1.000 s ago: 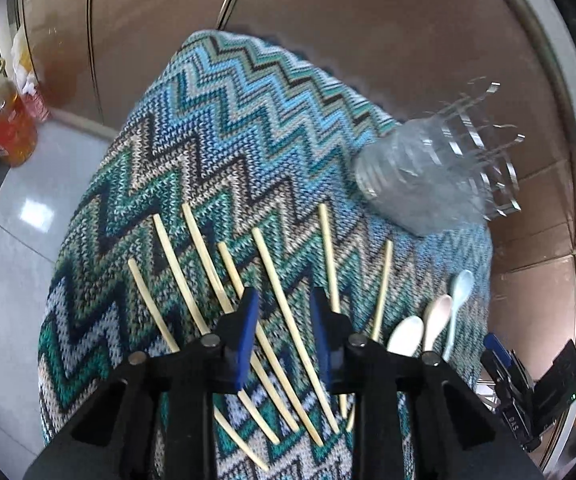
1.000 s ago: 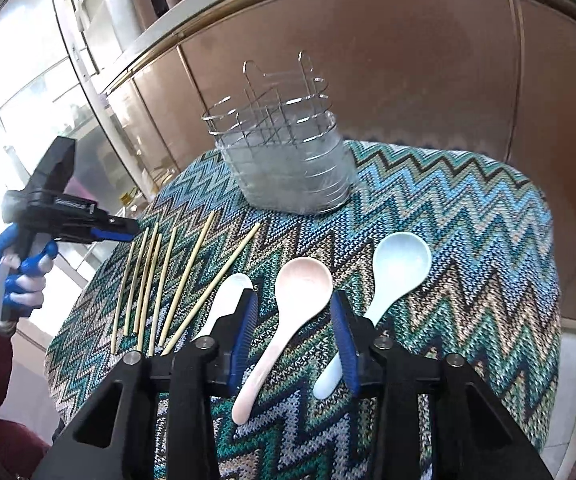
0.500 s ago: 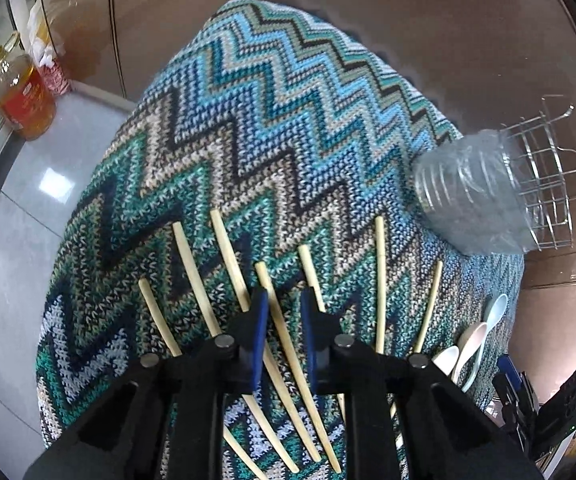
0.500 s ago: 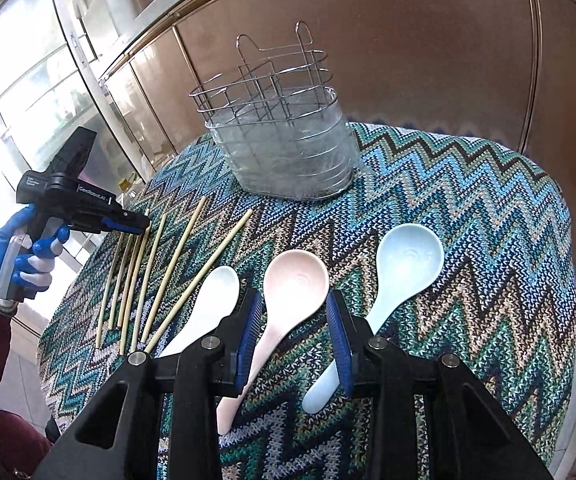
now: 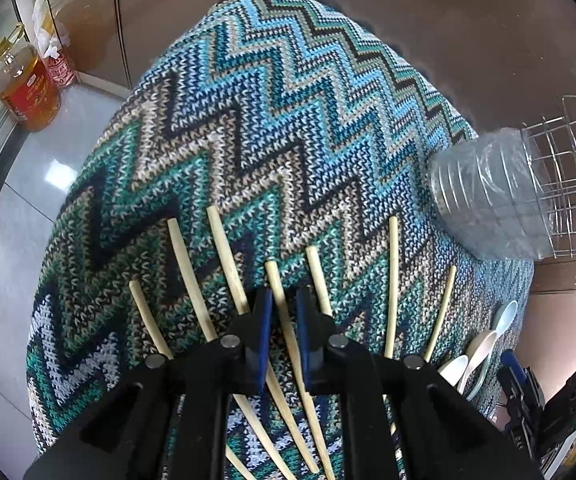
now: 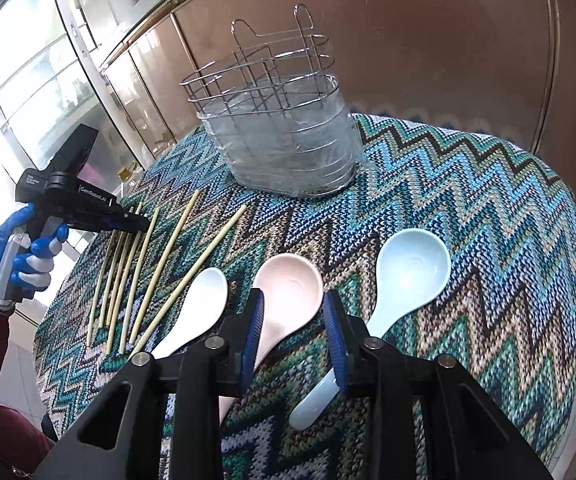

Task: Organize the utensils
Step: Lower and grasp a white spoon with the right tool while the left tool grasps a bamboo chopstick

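Note:
Several pale wooden chopsticks point(image 5: 392, 280) lie fanned on the zigzag knit cloth point(image 5: 288, 100). My left gripper point(image 5: 284, 300) points steeply down over them. Its jaws are closing with one chopstick point(image 5: 274, 280) between the pads, a small gap still showing. In the right wrist view the left gripper point(image 6: 140, 224) hovers at the chopsticks' far ends. A white spoon point(image 6: 200, 300), a pink spoon point(image 6: 292, 280) and a light blue spoon point(image 6: 412, 264) lie side by side. My right gripper point(image 6: 294, 300) straddles the pink spoon's neck, jaws closing but not pressing on it.
A wire utensil holder with a clear plastic liner point(image 6: 284, 152) stands at the back of the round table. A blue-gloved hand point(image 6: 28, 256) grips the left tool. An oil bottle point(image 5: 24, 84) sits on the tiled floor beyond the table's edge. Brown cabinet panels point(image 6: 428, 60) rise behind.
The left gripper sank toward the chopsticks and its jaws narrowed around one. The right gripper moved forward and down over the pink spoon, and its jaws narrowed a little.

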Available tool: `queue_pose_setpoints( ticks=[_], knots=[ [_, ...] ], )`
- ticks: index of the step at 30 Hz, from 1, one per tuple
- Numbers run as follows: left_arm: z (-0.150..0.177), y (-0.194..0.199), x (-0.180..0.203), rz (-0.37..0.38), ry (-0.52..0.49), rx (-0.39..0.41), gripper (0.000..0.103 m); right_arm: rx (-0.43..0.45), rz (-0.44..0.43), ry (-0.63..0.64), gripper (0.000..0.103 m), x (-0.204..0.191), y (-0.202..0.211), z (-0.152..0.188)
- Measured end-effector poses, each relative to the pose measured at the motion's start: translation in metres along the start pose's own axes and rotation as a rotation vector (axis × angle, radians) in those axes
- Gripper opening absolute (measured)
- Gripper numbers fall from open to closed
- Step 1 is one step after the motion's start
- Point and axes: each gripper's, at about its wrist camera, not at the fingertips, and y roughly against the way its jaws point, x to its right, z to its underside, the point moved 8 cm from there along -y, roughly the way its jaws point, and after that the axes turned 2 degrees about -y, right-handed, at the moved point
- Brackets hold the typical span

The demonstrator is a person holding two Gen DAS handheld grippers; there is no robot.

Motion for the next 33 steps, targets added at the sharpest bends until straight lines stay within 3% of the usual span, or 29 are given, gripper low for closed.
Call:
queue_pose_setpoints(
  ticks=[10,12,13,16,23,33],
  knots=[
    [-0.002,-0.002,0.002,-0.026,0.002,0.012,0.008,-0.104,-0.032,0.023,0.026,0.014,-0.035,-0.010],
    [-0.003,-0.002,0.003,-0.030,0.002,0.018,0.007,-0.128,-0.052,0.038,0.020,0.014,-0.042,-0.008],
    [-0.003,-0.002,0.004,-0.030,0.008,0.020,0.007,-0.136,-0.057,0.045,0.009,0.013,-0.045,-0.008],
    [-0.001,-0.001,0.005,-0.015,0.018,0.026,0.007,-0.133,-0.058,0.066,0.005,0.011,-0.048,-0.009],
    [0.009,0.020,0.013,0.014,-0.001,0.072,0.006,-0.064,-0.022,0.123,0.005,-0.003,-0.009,-0.010],
    [0.029,0.087,0.028,0.091,-0.062,0.206,0.005,0.050,0.105,0.175,0.006,-0.032,0.066,0.000]
  ],
)
